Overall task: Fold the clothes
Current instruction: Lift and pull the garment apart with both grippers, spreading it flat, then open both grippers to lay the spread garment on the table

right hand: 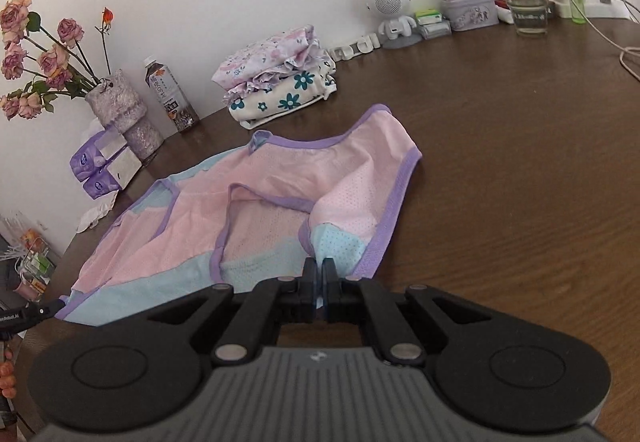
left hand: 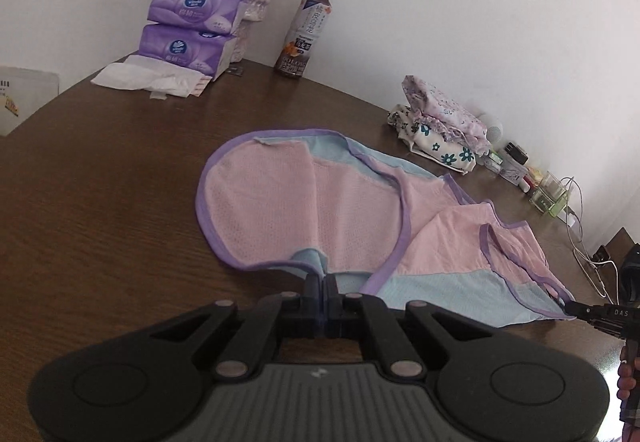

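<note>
A pink and light-blue mesh garment with purple trim [left hand: 320, 210] lies spread on the brown wooden table [left hand: 100, 202]; it also shows in the right wrist view [right hand: 280, 194]. My left gripper [left hand: 323, 278] is shut on the garment's near blue hem. My right gripper [right hand: 318, 268] is shut on the blue hem at the garment's other near corner. The right gripper's tip shows at the right edge of the left wrist view [left hand: 576, 309], on the garment's corner. The left gripper's tip shows at the left edge of the right wrist view [right hand: 48, 309].
A stack of folded floral clothes [right hand: 280, 86] sits by the wall. Purple tissue packs [left hand: 188, 30], a vase of roses [right hand: 120, 110] and a drink bottle [left hand: 304, 34] stand at the back. A white speaker [right hand: 390, 10], a glass [right hand: 524, 2], small boxes and cables [right hand: 624, 50] line the far right.
</note>
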`<move>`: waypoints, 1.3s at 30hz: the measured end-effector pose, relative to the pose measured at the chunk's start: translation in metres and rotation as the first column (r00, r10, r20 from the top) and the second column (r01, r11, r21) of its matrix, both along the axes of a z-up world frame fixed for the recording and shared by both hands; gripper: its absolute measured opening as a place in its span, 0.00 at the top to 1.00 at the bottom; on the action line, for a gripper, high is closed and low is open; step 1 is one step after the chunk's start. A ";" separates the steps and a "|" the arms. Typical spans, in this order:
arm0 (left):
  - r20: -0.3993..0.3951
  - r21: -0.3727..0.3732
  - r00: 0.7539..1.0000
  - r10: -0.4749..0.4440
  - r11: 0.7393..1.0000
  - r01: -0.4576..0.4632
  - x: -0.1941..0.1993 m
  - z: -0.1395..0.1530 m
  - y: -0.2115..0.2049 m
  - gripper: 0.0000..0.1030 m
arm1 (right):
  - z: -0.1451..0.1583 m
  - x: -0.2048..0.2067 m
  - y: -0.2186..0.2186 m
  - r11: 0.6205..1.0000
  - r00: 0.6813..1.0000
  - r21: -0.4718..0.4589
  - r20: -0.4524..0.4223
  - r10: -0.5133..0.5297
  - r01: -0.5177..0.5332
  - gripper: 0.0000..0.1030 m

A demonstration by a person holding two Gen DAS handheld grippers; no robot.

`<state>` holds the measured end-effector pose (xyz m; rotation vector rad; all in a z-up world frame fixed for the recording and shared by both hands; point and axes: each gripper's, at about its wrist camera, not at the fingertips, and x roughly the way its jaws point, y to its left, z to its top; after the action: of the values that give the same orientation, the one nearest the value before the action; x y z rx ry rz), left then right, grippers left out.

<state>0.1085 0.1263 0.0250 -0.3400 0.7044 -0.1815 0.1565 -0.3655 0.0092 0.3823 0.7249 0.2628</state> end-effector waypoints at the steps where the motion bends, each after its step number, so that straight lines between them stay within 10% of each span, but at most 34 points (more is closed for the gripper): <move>1: 0.001 0.002 1.000 0.004 1.000 -0.004 -0.004 0.000 0.001 1.00 | -0.003 -0.005 -0.002 1.000 1.000 0.010 -0.004 -0.006 0.006 0.98; 24: -0.059 -0.048 0.997 0.048 0.998 -0.051 -0.068 -0.014 0.008 0.97 | -0.009 -0.069 -0.022 0.995 0.996 0.044 -0.007 -0.094 0.095 0.98; 29: -0.056 -0.028 0.992 0.112 0.993 -0.114 -0.071 -0.007 0.019 0.75 | -0.012 -0.074 -0.026 0.994 0.994 0.031 -0.023 -0.103 0.104 0.97; 32: -0.035 -0.007 0.988 0.150 0.989 -0.151 -0.065 0.001 0.028 0.64 | -0.008 -0.081 -0.029 0.991 0.991 0.023 -0.007 -0.132 0.132 0.88; 35: -0.013 0.027 0.989 0.150 0.988 -0.150 -0.051 0.009 0.030 0.64 | 0.000 -0.087 -0.031 0.987 0.986 0.010 0.033 -0.162 0.162 0.58; 39: -0.003 0.088 0.995 0.098 0.991 -0.097 -0.021 0.016 0.021 0.64 | 0.008 -0.084 -0.020 0.984 0.985 -0.085 0.081 -0.150 0.157 0.56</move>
<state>0.0878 0.1472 0.0407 -0.2907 0.6992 -0.0562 0.0730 -0.3852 0.0171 0.3380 0.6288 0.0975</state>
